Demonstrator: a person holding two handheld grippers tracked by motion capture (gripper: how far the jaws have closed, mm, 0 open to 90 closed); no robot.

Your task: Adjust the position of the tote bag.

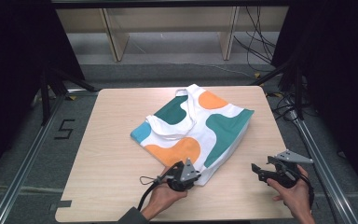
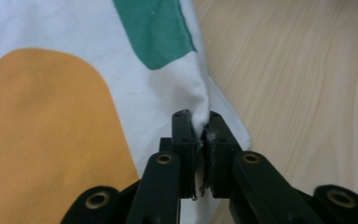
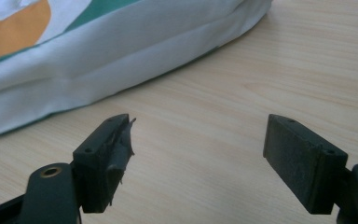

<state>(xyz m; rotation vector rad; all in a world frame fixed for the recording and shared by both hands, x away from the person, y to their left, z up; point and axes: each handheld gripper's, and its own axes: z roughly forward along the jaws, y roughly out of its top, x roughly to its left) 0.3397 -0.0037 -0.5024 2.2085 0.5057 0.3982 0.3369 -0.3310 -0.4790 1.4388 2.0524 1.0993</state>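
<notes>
A white cloth tote bag [image 1: 200, 126] with green, orange and blue patches lies flat in the middle of the wooden table [image 1: 116, 154], its handles folded over its top. My left gripper [image 1: 193, 177] is at the bag's near corner. In the left gripper view the bag [image 2: 74, 93] has a pinch of white fabric puckered up between the jaws of my left gripper [image 2: 200, 123], which is shut on it. My right gripper [image 1: 257, 171] hovers over bare table to the right of the bag. It is my right gripper [image 3: 200, 126] that stands open with nothing between its jaws, the bag's side edge [image 3: 121, 46] lying ahead of it.
The table's near edge runs just below both hands. Metal rails [image 1: 23, 163] flank the table on the floor. A wooden frame [image 1: 116, 37] and loose cables [image 1: 256, 42] sit beyond the far edge. Dark curtains close off both sides.
</notes>
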